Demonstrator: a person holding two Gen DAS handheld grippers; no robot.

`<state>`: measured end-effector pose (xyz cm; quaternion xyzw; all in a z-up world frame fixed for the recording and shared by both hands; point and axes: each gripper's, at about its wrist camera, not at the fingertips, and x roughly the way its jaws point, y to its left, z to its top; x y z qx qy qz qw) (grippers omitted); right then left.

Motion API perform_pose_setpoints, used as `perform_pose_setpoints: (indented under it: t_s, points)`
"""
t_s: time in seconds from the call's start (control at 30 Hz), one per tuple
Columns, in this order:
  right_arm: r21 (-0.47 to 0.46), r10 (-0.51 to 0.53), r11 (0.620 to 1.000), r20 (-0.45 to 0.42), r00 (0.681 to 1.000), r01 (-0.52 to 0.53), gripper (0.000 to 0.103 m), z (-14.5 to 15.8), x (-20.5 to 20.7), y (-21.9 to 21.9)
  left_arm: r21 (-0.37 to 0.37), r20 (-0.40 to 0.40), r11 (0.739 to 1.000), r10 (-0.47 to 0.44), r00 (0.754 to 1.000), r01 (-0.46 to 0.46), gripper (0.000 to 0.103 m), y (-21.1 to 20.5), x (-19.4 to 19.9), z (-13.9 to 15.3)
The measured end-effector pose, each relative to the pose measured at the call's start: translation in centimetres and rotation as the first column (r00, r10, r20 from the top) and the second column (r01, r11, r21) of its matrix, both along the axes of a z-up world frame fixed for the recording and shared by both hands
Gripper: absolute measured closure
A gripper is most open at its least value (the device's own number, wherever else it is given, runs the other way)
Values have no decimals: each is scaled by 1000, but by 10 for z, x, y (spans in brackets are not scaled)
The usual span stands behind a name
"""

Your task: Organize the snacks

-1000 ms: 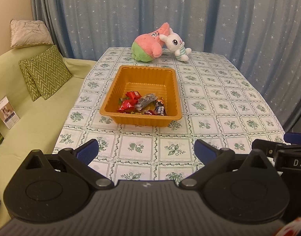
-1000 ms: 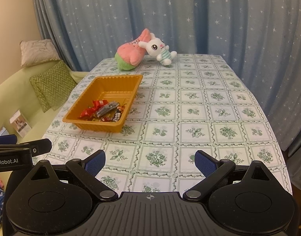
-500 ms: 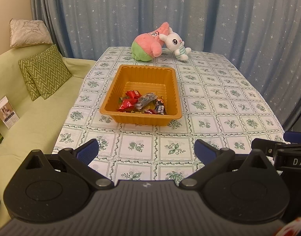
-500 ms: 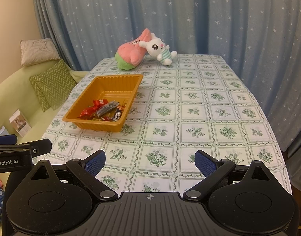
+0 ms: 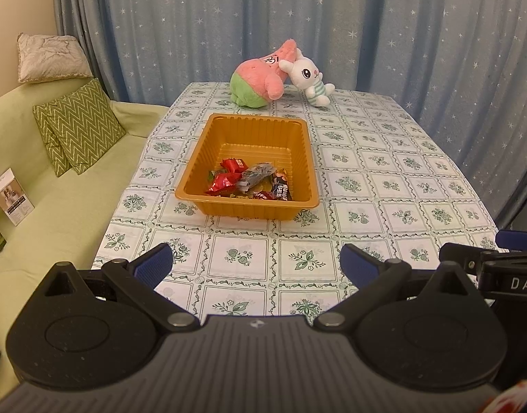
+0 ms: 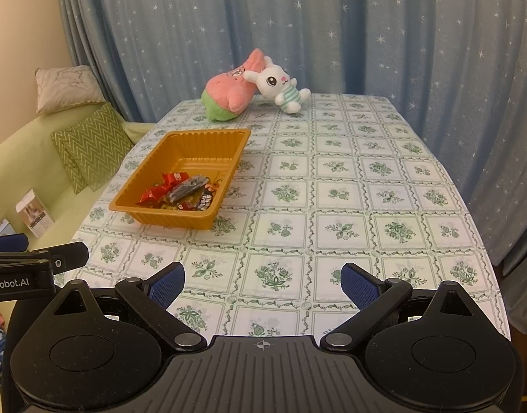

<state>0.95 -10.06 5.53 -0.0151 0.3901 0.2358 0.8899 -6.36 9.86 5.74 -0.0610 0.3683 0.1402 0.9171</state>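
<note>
Orange, green and starry blue

The tray [image 5: 308, 158] was plain orange, its snack wrappers [image 5: 229, 180] mostly red, with one grey [image 5: 255, 173] and one black [image 5: 280, 189]. The tablecloth [image 6: 339, 206] bore white squares with green floral sprigs. One plush [image 5: 260, 81] was pink over green, the rabbit [image 5: 311, 77] white with pale green stripes. The curtain [image 6: 332, 34] was blue with white stars; the cushion [image 5: 81, 125] had green chevrons; the sofa [image 5: 50, 213] was pale green. Gripper pads [image 6: 167, 284] were blue on black.
</note>
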Motion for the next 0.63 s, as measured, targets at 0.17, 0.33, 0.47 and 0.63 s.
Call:
perform_pose_setpoints:
  t_s: [0.17,0.33,0.47,0.63]
  points:
    - [-1,1,1000,3,1000,-1,6,-1,1,-1,-1,0,1000,-1,1000,1,0,0,0,0]
    - [0,0,1000,1,1000,0,6,-1,1,-2,-1,-1,1000,-1,1000,1,0,1,-1,0]
    - [0,-1,1000,1,1000,1,6,-1,1,-2,-3,-1,1000,-2,1000,2,0,1,-1,0]
    - [1,-1,1000,2,1000,1,6,-1,1,-2,-9,1,1000,-9,1000,9,0,1,-1,-2]
